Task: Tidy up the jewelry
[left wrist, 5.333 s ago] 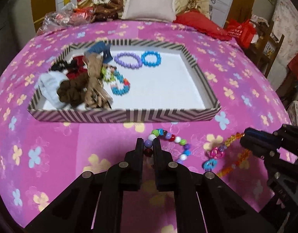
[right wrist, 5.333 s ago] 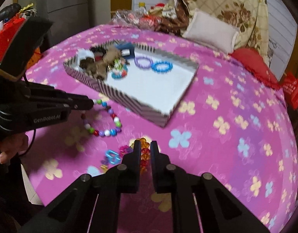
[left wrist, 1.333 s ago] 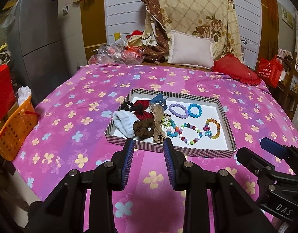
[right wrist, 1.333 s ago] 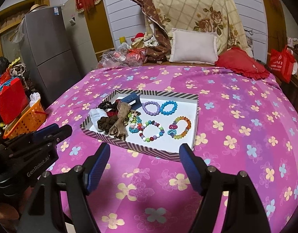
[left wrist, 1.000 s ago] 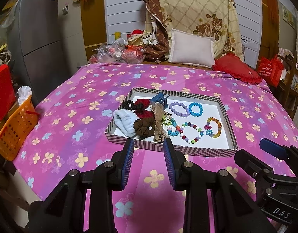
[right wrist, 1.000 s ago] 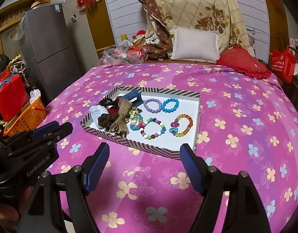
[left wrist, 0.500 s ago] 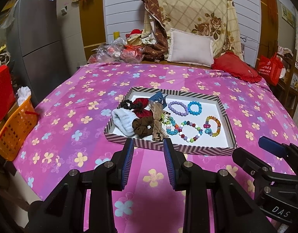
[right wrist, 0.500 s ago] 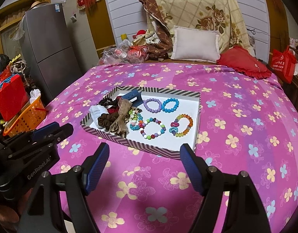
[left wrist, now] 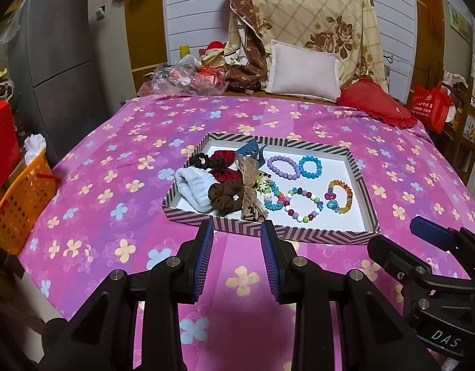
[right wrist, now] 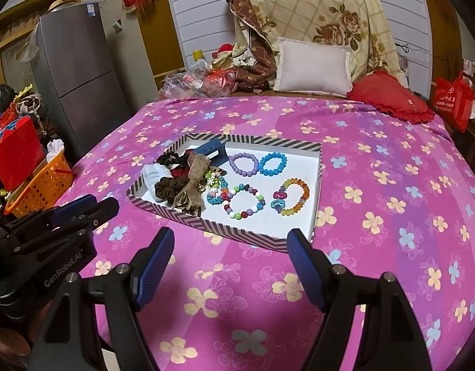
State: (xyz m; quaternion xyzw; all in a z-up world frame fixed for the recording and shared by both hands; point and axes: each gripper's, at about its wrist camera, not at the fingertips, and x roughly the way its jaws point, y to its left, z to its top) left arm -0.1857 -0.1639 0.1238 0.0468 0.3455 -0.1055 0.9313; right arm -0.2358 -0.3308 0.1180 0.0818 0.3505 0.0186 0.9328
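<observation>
A striped-rim tray (left wrist: 294, 236) (right wrist: 237, 233) with a white floor sits on the pink flowered bedspread. In it lie a purple bracelet (left wrist: 283, 167), a blue bracelet (left wrist: 310, 167), a multicolour bead bracelet (left wrist: 303, 205) (right wrist: 244, 201), an orange-rainbow bracelet (left wrist: 340, 196) (right wrist: 290, 196), and scrunchies with a white one (left wrist: 194, 191) at the left. My left gripper (left wrist: 236, 252) is open and empty, held back from the tray's near rim. My right gripper (right wrist: 229, 262) is wide open and empty, also in front of the tray.
An orange basket (left wrist: 19, 207) and a red bag stand off the bed's left side by a grey fridge (right wrist: 79, 71). Pillows (left wrist: 302, 72), a red cushion (right wrist: 392, 95) and plastic bags lie at the bed's far end. A red bag (left wrist: 430, 108) hangs at right.
About five seconds ago both grippers were shut on bracelets lying on the bedspread; those bracelets now lie in the tray and both grippers are open, pulled back. Hardly any movement in the last second.
</observation>
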